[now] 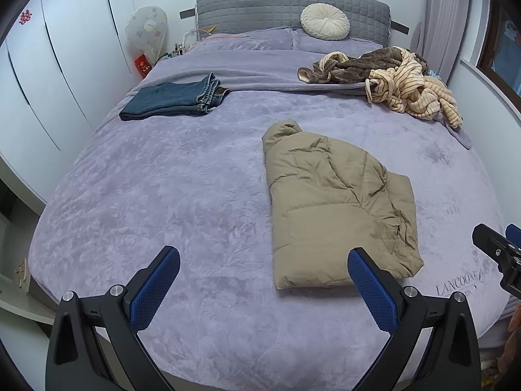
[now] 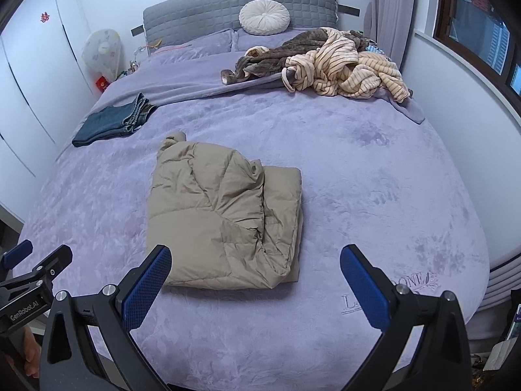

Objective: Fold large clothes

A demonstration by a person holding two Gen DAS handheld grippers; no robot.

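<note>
A tan puffer jacket [image 1: 338, 215] lies folded into a thick bundle near the foot of the bed [image 1: 162, 195], its hood end pointing toward the headboard [image 1: 286, 6] and its loose edges gathered on the right-hand side; the lilac fleece cover around it is smooth and carries stitched lettering near the corner; the left gripper [image 1: 263, 288] hovers above the foot of the bed with its blue-padded fingers [image 1: 156, 290] spread wide and grasping nothing, the right-hand finger just at the jacket's near edge in the left wrist view; the right gripper [image 2: 255, 285] hangs beside it, fingers [image 2: 364, 288] likewise released and wide, the jacket's near edge lying between and just beyond them; each gripper shows at the edge of the other's camera, the two near one another but apart; further up the bed, on the left side, a pair of jeans [image 1: 174, 97] sits folded flat; on the right side near the pillows a heap of unfolded clothes [image 1: 387, 78] lies tangled, brown plush mixed with cream striped fabric; a round cream cushion [image 1: 325, 21] leans against the grey quilted headboard; a covered fan [image 1: 146, 32] stands by the white wardrobe [image 1: 49, 81] on the left; a curtain [image 2: 390, 9] hangs at the right by the window.
</note>
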